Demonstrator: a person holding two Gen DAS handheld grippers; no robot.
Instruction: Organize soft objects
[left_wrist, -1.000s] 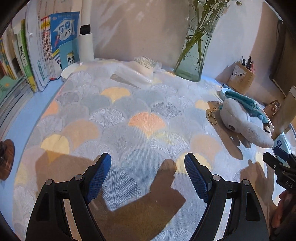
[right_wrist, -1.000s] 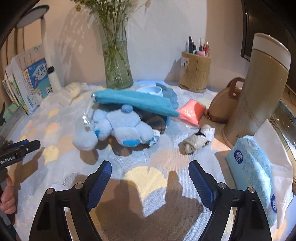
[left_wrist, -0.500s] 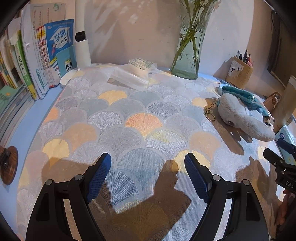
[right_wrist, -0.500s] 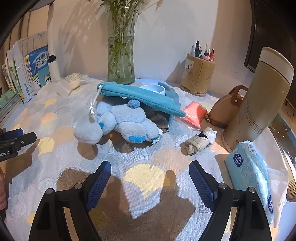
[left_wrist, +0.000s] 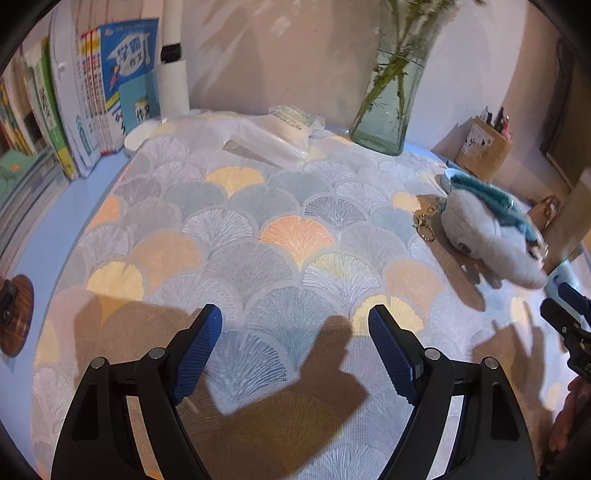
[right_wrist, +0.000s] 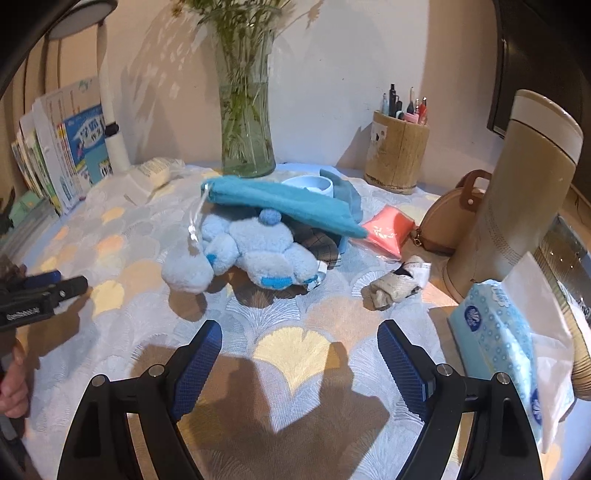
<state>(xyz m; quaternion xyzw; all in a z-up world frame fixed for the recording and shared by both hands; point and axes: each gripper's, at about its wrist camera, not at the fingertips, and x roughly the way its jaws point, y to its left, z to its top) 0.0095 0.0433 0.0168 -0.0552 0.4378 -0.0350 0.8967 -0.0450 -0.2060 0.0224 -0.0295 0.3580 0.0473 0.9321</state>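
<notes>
Right wrist view. Right gripper (right_wrist: 299, 354): blue-padded black jaws spread wide, nothing between them, poised over bare cloth. Left gripper (left_wrist: 295, 343): likewise wide apart and empty, over the fan-patterned tablecloth (left_wrist: 258, 236).

Landmark for all places: green glass vase of flower stems (right_wrist: 247, 129), at the back of the table.

Soft items, all unsorted:
- Pale blue fleecy plush toy (right_wrist: 243, 258), lying in front of the vase, nearest the right gripper but clear of its fingers.
- Teal fabric pouch (right_wrist: 284, 206), draped over the toy's back edge, between toy and vase.
- Dark checked cloth (right_wrist: 321, 249), tucked under the pouch, in front and to the right of the vase.
- Cream and black rolled sock (right_wrist: 397, 286), well to the right of the vase and nearer the camera.
- Coral pink flat packet (right_wrist: 388, 230), right of the vase, just behind the sock; contents cannot be told.
- Blue dotted tissue pack (right_wrist: 498, 347), far right of the vase, at the table edge.

Non-task: wooden pen pot (right_wrist: 397, 155), beige flask (right_wrist: 524, 192), upright books (left_wrist: 92, 96).

Progress, as judged: nothing gathered or grouped yet; no pick begun. The whole sorting remains, and the plush toy looks the likeliest first item.
</notes>
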